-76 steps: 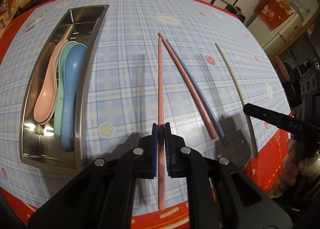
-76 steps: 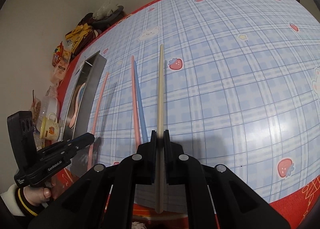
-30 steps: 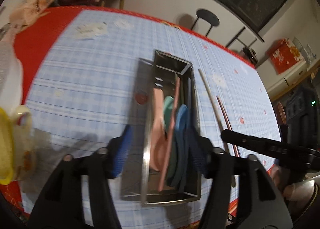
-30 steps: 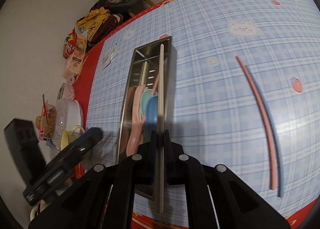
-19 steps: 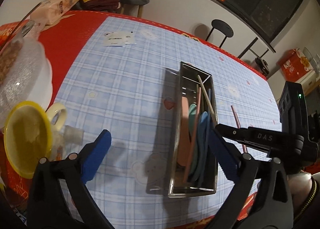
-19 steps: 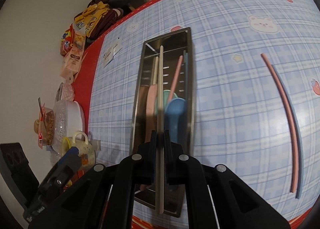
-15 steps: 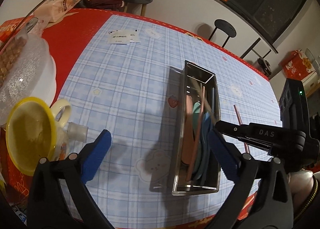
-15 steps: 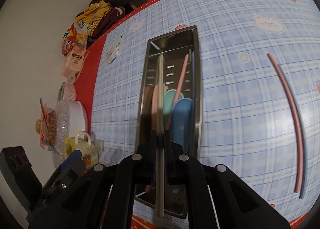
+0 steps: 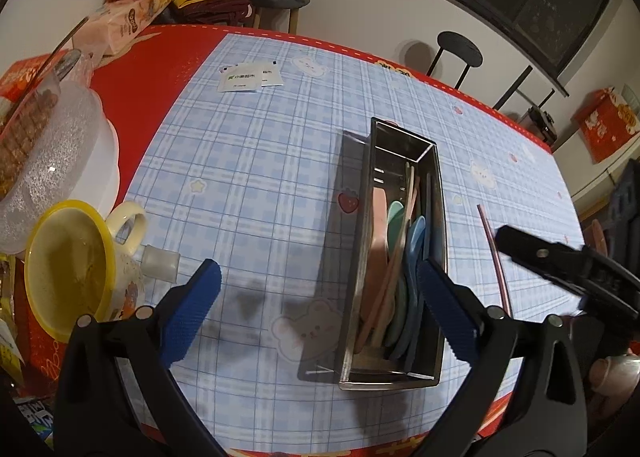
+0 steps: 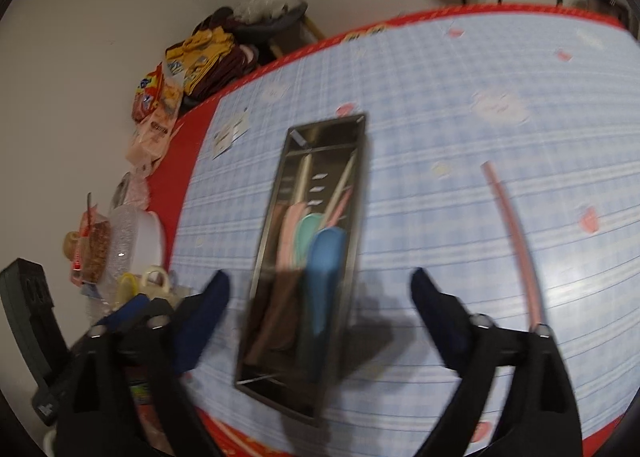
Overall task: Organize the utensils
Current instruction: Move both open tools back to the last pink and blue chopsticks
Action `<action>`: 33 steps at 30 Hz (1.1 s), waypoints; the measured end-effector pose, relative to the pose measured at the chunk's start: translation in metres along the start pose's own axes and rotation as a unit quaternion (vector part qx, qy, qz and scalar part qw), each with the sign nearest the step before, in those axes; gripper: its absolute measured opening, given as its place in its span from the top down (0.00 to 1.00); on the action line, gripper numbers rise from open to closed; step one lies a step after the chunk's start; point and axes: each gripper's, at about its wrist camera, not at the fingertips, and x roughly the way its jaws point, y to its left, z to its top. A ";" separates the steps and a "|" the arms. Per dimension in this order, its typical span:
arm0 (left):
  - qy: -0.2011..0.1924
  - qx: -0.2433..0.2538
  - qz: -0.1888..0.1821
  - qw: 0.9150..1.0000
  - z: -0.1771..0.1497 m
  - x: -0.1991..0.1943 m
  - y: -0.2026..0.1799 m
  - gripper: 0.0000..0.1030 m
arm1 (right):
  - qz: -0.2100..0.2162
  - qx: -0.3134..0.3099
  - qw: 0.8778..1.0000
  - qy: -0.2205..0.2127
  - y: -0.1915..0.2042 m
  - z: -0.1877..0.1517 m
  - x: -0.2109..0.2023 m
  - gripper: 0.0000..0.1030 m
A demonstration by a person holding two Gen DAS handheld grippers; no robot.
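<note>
Steel tray [image 10: 276, 249] of spoons, chopsticks: below right gripper [image 10: 320, 301], jaws opening, empty. Left gripper [image 9: 318, 311] wide, empty.

home dining room: snack-cluttered table [image 9: 260, 161], stool [image 9: 460, 51].

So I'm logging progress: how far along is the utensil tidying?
Done: three spoons, a pink chopstick and a beige chopstick lie in the steel tray. In hand: nothing; the left gripper is open and the right gripper's jaws are opening, empty. Left: the chopsticks on the cloth.
</note>
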 end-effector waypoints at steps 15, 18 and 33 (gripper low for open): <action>0.003 0.039 0.025 0.999 -0.010 0.004 -0.048 0.06 | -0.096 0.005 0.994 -0.049 -0.079 -0.019 -0.040 0.06; 0.008 0.050 0.025 0.998 -0.015 0.008 -0.065 0.06 | -0.108 0.012 0.993 -0.048 -0.098 -0.025 -0.046 0.06; 0.086 0.100 -0.034 0.991 -0.053 0.063 -0.159 0.06 | -0.138 0.032 0.989 -0.029 -0.176 -0.048 -0.070 0.06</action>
